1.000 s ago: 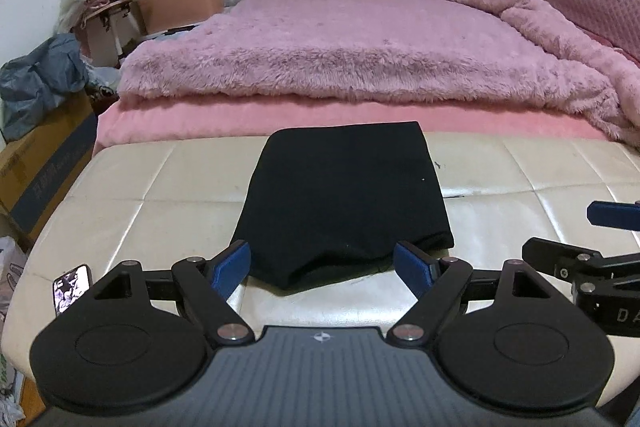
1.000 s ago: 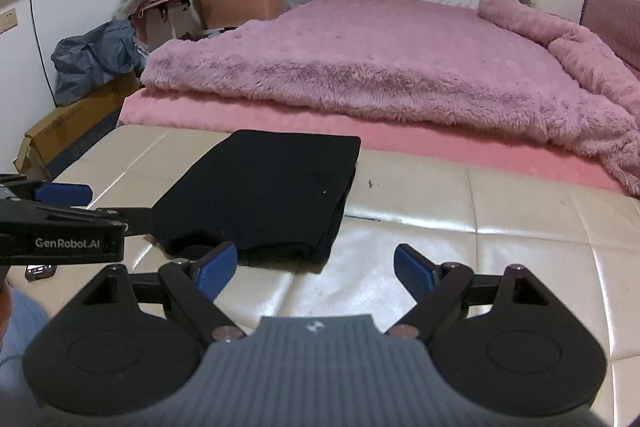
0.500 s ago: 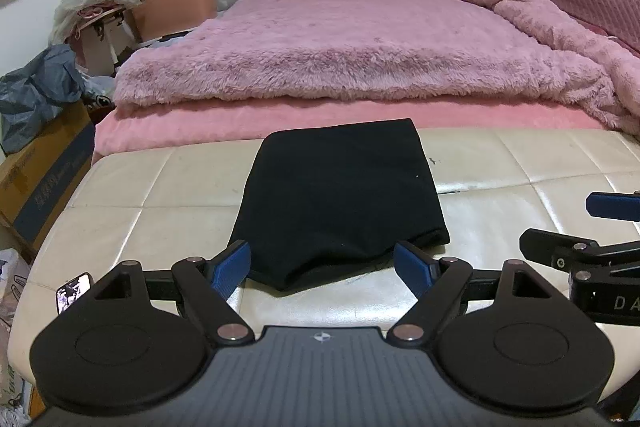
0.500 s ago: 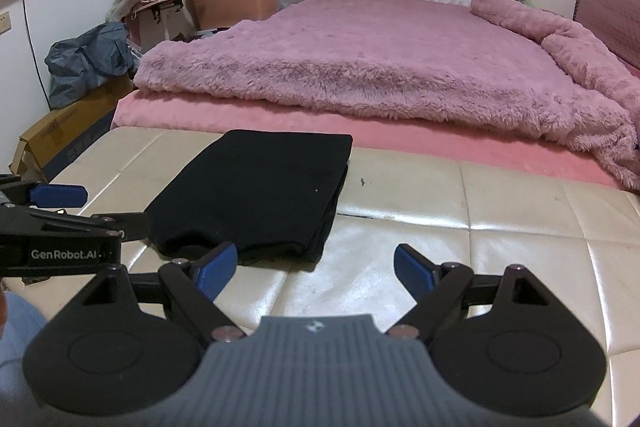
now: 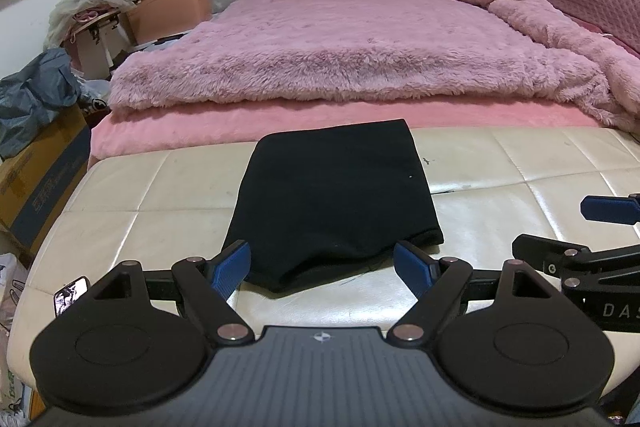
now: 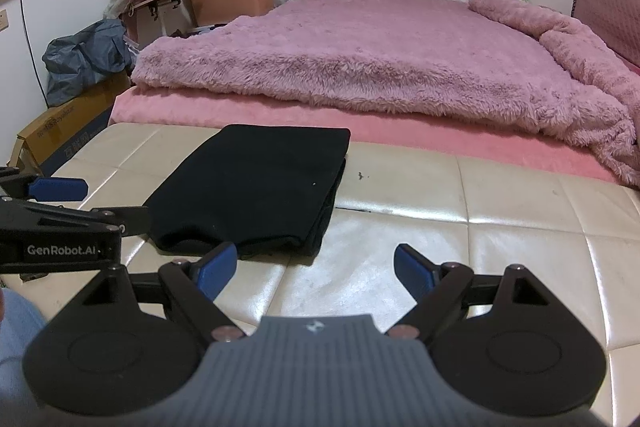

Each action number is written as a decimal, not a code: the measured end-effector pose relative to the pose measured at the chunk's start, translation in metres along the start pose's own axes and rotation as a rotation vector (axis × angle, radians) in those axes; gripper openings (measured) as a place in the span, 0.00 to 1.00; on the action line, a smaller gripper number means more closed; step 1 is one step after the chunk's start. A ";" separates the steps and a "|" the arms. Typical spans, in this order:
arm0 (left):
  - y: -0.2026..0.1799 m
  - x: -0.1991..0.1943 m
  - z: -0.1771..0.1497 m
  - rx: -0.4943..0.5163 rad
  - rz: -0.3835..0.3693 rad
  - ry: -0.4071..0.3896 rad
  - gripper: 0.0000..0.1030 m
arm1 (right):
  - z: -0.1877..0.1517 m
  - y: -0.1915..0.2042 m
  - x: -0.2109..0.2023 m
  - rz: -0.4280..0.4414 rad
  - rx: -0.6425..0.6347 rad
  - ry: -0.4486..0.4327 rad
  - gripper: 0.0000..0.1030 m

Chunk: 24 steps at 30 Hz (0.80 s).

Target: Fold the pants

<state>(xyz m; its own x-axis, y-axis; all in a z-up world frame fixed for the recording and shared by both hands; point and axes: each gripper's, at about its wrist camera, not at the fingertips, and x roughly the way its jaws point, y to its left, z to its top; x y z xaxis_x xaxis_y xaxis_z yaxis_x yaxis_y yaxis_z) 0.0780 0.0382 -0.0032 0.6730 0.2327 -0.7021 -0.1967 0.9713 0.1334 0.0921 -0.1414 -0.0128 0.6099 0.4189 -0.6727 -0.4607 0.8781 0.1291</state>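
Looking at the pants (image 5: 334,199): already folded into a compact black rectangle, lying flat on the cream padded bench (image 5: 520,195) at the foot of the bed, roughly centre-left of the bench top. Far edge sits close to the pink mattress (image 5: 280,119), near edge points back toward the person.

Left gripper (image 5: 322,263): fingers spread wide, nothing between them, hanging just short of the near edge of the pants. Can't tell whether the blue pads (image 5: 232,267) touch the fabric; it looks like they don't. Right gripper (image 6: 316,267): also spread wide and empty, over bare bench to the right of the pants, apart from them.

Layers stack visibly along the right side in the right wrist view, so several folds are in. Near edge is slightly rounded and uneven, not crisp.

Judgement: folding looks essentially done. What's left, if anything, is squaring up that near edge or one more halving if a smaller bundle is wanted. Neither tool is committed to a grab right now.

Fluffy pink blanket (image 6: 360,47) on the bed is well clear.
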 end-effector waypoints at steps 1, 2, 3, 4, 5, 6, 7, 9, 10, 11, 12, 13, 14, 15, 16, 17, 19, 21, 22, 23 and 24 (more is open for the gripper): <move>0.000 0.000 0.000 0.000 0.000 0.001 0.92 | 0.000 0.000 0.000 -0.001 0.000 0.000 0.79; 0.000 0.000 0.000 0.000 0.000 0.001 0.92 | 0.000 0.000 0.000 -0.001 0.001 0.000 0.80; 0.000 0.000 0.000 0.001 -0.001 0.001 0.92 | -0.001 0.000 0.000 0.000 0.002 -0.001 0.80; 0.000 0.000 0.000 0.001 -0.001 0.001 0.92 | -0.001 0.000 0.000 0.001 0.002 -0.001 0.80; 0.000 0.000 0.000 0.001 -0.001 0.001 0.92 | 0.000 0.000 0.000 0.000 0.000 0.000 0.80; 0.000 0.000 0.000 0.000 -0.001 0.001 0.92 | 0.000 0.000 0.000 0.001 0.000 0.000 0.80; 0.000 0.000 0.000 0.000 -0.001 0.001 0.92 | 0.000 0.000 0.000 0.001 0.000 -0.001 0.80; 0.000 0.000 0.000 0.000 -0.001 0.001 0.92 | 0.000 0.000 0.000 0.001 0.001 -0.001 0.80; 0.000 0.000 0.000 -0.002 -0.001 0.000 0.92 | 0.000 0.000 0.000 0.003 0.002 0.000 0.80; 0.000 -0.001 0.000 -0.004 -0.001 -0.001 0.92 | -0.001 0.000 0.000 0.004 0.002 0.000 0.80; 0.000 0.000 0.000 -0.004 -0.001 -0.001 0.92 | 0.000 0.001 -0.001 0.005 0.002 -0.001 0.80; 0.000 -0.001 0.000 -0.005 -0.001 -0.001 0.92 | 0.000 0.001 -0.001 0.009 0.002 -0.002 0.80; -0.001 -0.001 -0.001 -0.007 0.001 -0.001 0.92 | 0.000 0.001 -0.001 0.013 0.001 -0.002 0.80; -0.001 -0.001 -0.001 -0.006 0.000 -0.001 0.92 | 0.000 0.002 -0.001 0.017 0.001 -0.002 0.79; -0.001 -0.001 -0.001 -0.007 0.000 -0.001 0.92 | 0.000 0.003 -0.002 0.019 0.001 -0.002 0.80; 0.000 -0.001 -0.001 -0.006 0.000 0.000 0.92 | 0.000 0.003 -0.002 0.020 0.000 -0.003 0.80; 0.000 -0.001 -0.001 -0.008 0.000 0.000 0.92 | 0.000 0.004 -0.003 0.021 -0.002 -0.006 0.80; -0.001 -0.002 -0.001 -0.008 0.004 -0.002 0.92 | 0.000 0.005 -0.003 0.022 -0.001 -0.007 0.80; -0.001 -0.004 -0.001 -0.008 0.006 -0.003 0.92 | 0.000 0.005 -0.003 0.022 -0.001 -0.006 0.80; -0.003 -0.005 -0.002 -0.011 0.010 -0.005 0.92 | 0.000 0.005 -0.003 0.022 -0.001 -0.006 0.80; -0.003 -0.005 -0.002 -0.013 0.012 -0.005 0.92 | 0.000 0.005 -0.003 0.022 -0.001 -0.007 0.80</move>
<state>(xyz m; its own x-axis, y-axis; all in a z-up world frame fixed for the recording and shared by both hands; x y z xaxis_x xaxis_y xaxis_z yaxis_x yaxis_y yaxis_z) 0.0736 0.0342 -0.0010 0.6743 0.2450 -0.6967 -0.2141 0.9677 0.1331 0.0881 -0.1383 -0.0105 0.6038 0.4399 -0.6648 -0.4747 0.8684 0.1435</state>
